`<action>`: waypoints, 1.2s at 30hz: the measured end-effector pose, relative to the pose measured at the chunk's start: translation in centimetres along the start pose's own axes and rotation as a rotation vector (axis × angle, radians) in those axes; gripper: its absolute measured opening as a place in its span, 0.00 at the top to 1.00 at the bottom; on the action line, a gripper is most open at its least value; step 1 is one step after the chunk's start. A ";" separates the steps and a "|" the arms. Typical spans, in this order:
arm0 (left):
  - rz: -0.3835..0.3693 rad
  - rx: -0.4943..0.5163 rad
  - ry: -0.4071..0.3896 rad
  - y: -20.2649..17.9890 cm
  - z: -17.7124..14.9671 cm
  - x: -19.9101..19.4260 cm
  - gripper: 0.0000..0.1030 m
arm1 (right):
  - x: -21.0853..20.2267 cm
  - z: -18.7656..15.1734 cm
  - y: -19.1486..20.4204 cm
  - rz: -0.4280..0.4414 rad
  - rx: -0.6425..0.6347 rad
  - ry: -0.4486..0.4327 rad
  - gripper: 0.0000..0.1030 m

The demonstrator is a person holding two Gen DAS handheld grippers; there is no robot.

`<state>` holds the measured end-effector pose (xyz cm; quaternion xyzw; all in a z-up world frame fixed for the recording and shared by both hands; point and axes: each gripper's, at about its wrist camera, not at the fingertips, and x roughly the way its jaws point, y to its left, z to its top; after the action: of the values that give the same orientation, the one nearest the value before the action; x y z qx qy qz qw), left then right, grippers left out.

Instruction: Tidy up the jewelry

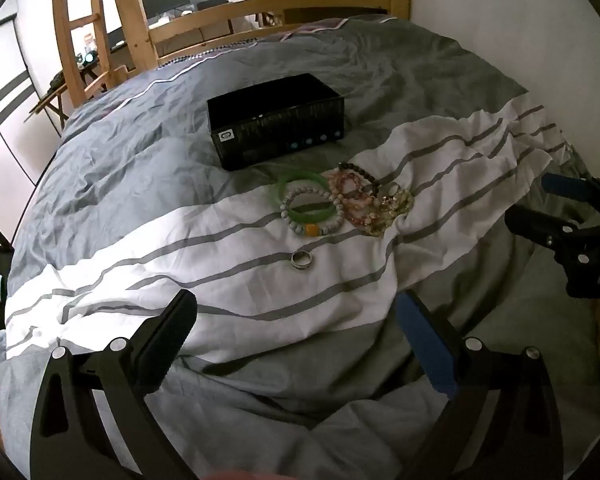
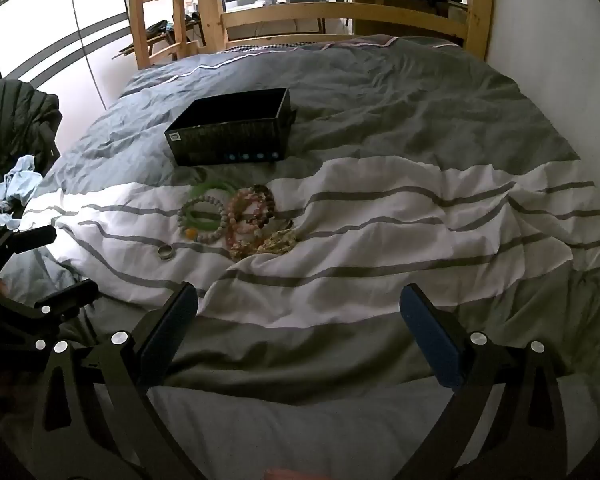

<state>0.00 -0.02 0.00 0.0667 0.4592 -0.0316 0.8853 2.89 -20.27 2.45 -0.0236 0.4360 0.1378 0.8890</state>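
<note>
While you held both tools above the near edge of the bed, your left gripper (image 1: 296,344) and your right gripper (image 2: 298,334) were each spread wide with nothing between the jaws. On the striped duvet (image 1: 100,280), the black box (image 1: 276,120) sat open toward the bed's middle. Just nearer you lay the green bangle (image 1: 300,196), overlapped by a white bead bracelet (image 1: 312,210), touching a tangle of pink and yellow bracelets (image 1: 370,206). A silver ring (image 1: 302,260) lay apart, nearest you.
</note>
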 end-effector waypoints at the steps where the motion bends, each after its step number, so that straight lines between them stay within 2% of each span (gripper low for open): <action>1: -0.001 0.000 0.001 0.0 0.0 0.0 0.05 | 0.0 0.0 0.0 -0.002 0.001 0.003 0.03; 36: 0.011 0.014 0.007 0.7 -0.3 -0.2 0.05 | 0.6 -0.3 0.6 0.000 -0.014 0.013 0.03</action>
<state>-0.29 0.70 0.04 0.0755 0.4617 -0.0297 0.8833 2.84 -19.62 1.78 -0.0308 0.4410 0.1408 0.8859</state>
